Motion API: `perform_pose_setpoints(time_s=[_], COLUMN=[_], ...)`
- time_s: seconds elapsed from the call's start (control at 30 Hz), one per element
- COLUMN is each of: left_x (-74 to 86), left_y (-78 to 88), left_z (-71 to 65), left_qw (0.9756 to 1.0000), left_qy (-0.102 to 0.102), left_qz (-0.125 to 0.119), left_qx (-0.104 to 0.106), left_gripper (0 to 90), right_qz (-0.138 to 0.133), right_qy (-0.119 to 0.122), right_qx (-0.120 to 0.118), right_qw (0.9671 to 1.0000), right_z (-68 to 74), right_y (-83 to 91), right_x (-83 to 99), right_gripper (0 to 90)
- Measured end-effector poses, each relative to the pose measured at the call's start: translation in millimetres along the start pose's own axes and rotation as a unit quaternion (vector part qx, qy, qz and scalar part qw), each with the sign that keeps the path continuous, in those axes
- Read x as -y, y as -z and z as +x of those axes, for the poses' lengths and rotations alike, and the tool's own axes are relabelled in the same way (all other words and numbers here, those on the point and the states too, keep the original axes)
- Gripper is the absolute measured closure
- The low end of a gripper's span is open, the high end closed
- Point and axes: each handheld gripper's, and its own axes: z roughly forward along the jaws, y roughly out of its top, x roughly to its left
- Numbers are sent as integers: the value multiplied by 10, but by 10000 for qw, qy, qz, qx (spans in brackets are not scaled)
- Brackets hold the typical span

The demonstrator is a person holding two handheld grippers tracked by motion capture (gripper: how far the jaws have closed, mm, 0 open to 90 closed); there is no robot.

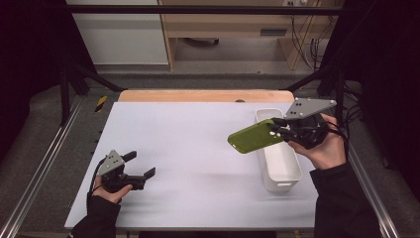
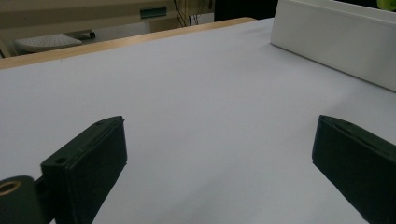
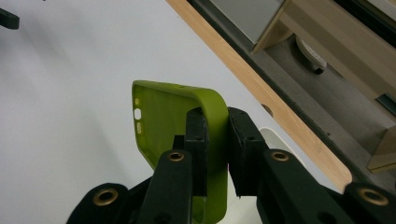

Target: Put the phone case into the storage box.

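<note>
Phone case, green, is pinched at one edge by the right claw and held in the air over the surface, just beside the white bin. Left claw rests low on the surface, well apart, spread wide with nothing in it.

We see the white table lit evenly from above, with the surroundings falling into darkness at both sides. Shadows are faint and soft. The high view is slightly grainy; in the gripper views the near jaws blur, and the background softens too.
</note>
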Motion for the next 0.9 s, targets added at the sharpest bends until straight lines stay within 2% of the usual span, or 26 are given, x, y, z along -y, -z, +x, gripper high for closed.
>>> perform_pose_setpoints(time_s=[0.33,0.9], left_x=[-1,-5], left_y=[-1,1], left_z=[-2,-7], left_qw=[10000,10000], left_qy=[-9,-16], left_qz=[0,-14], left_qx=[11,12], left_gripper=[31,31], right_qz=[94,356], right_qy=[168,413], right_qx=[246,598], right_qw=[9995,9967], right_z=[-72,-228], right_y=[57,105], right_x=[-36,-82], right_gripper=[792,792])
